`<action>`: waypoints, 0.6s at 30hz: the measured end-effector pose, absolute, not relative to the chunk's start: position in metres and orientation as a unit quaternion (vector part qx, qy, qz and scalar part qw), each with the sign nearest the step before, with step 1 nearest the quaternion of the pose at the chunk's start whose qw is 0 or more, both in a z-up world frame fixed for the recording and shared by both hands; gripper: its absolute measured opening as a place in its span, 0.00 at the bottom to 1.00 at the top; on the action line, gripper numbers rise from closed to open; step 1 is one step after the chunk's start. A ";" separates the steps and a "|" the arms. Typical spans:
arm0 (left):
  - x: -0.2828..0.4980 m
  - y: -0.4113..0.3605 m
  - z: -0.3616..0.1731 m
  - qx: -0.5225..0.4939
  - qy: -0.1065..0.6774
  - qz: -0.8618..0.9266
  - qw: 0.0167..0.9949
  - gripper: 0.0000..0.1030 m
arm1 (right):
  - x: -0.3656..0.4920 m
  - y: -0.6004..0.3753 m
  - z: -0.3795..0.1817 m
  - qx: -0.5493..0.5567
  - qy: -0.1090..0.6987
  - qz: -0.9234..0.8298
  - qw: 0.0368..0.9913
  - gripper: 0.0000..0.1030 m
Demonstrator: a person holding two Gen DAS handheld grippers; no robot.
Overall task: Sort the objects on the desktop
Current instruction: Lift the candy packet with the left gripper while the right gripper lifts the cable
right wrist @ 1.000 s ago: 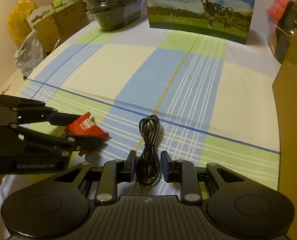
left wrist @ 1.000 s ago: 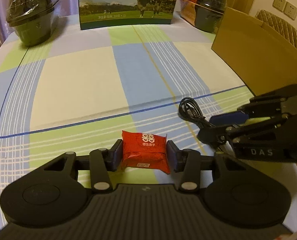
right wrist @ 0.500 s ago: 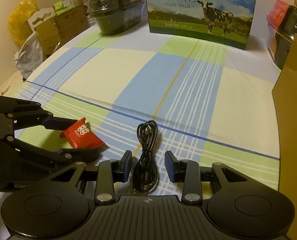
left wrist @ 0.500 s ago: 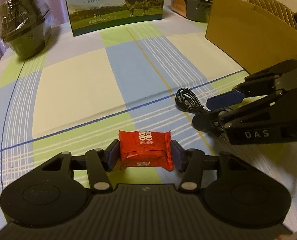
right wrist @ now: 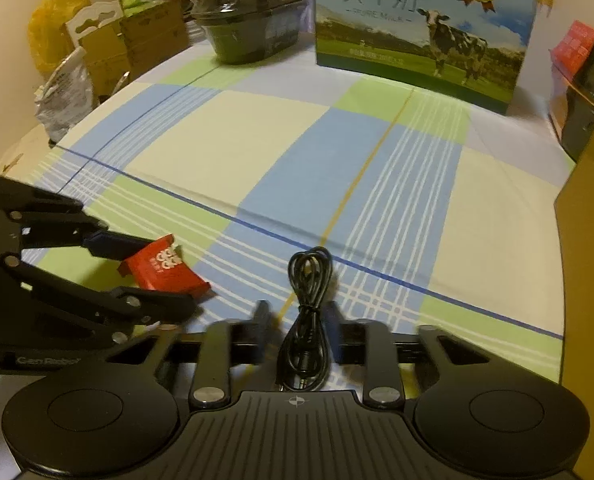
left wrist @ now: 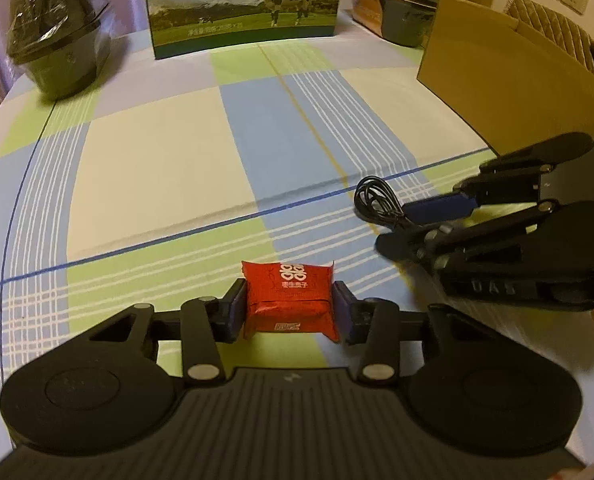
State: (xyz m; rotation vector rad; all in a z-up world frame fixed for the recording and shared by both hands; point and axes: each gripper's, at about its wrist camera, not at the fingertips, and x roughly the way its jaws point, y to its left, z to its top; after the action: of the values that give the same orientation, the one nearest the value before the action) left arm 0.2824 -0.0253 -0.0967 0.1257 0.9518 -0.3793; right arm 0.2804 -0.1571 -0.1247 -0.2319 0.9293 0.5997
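A red snack packet (left wrist: 287,296) sits between the pads of my left gripper (left wrist: 289,312), which is shut on it just above the checked tablecloth (left wrist: 157,168). In the right wrist view the same packet (right wrist: 161,268) shows tilted in the left gripper (right wrist: 165,276). A coiled black cable (right wrist: 311,280) lies on the cloth between the fingers of my right gripper (right wrist: 297,320). Those fingers are blurred, with a gap showing on the cable's left side. From the left wrist view, the right gripper (left wrist: 395,226) straddles the cable (left wrist: 373,200).
A pure milk carton (left wrist: 245,4) stands at the back, with a wrapped black bowl (left wrist: 57,40) to its left and a black container (left wrist: 401,4) to its right. A tall cardboard box (left wrist: 497,80) lines the right side. Bags and boxes (right wrist: 97,52) sit beyond the left edge.
The right gripper's fingers widened half a second ago and have now drawn in closer around the cable. The left gripper keeps its hold on the packet and has shifted slightly.
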 end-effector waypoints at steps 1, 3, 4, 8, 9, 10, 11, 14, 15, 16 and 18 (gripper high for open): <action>0.282 -0.025 -0.096 0.059 0.456 -0.180 0.869 0.37 | 0.283 -0.159 -0.124 -0.096 0.448 0.281 0.843 0.14; 0.282 -0.025 -0.095 0.058 0.457 -0.180 0.869 0.37 | 0.285 -0.163 -0.123 -0.071 0.458 0.278 0.841 0.13; 0.282 -0.024 -0.094 0.057 0.457 -0.179 0.869 0.37 | 0.286 -0.162 -0.122 -0.073 0.458 0.276 0.842 0.13; 0.279 -0.024 -0.089 0.056 0.454 -0.180 0.871 0.37 | 0.284 -0.161 -0.117 -0.069 0.454 0.277 0.844 0.12; 0.279 -0.024 -0.087 0.055 0.453 -0.180 0.871 0.37 | 0.283 -0.161 -0.116 -0.067 0.452 0.277 0.845 0.12; 0.278 -0.024 -0.085 0.055 0.452 -0.180 0.872 0.37 | 0.283 -0.161 -0.113 -0.063 0.450 0.276 0.847 0.12; 0.278 -0.024 -0.083 0.055 0.451 -0.179 0.873 0.37 | 0.283 -0.161 -0.112 -0.059 0.449 0.276 0.848 0.12; 0.276 -0.022 -0.079 0.052 0.449 -0.178 0.874 0.37 | 0.283 -0.162 -0.106 -0.047 0.448 0.270 0.851 0.12; 0.275 -0.022 -0.077 0.054 0.449 -0.178 0.874 0.37 | 0.283 -0.161 -0.105 -0.046 0.449 0.269 0.851 0.12; 0.273 -0.022 -0.076 0.055 0.448 -0.178 0.874 0.37 | 0.282 -0.161 -0.105 -0.046 0.449 0.267 0.851 0.12; 0.271 -0.023 -0.074 0.056 0.448 -0.179 0.874 0.37 | 0.281 -0.161 -0.105 -0.046 0.451 0.267 0.850 0.12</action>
State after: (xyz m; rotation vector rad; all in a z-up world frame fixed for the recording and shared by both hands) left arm 0.2714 -0.0228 -0.0739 0.1164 0.9361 -0.3744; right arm 0.2807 -0.1607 -0.1045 -0.0971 0.9507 0.5632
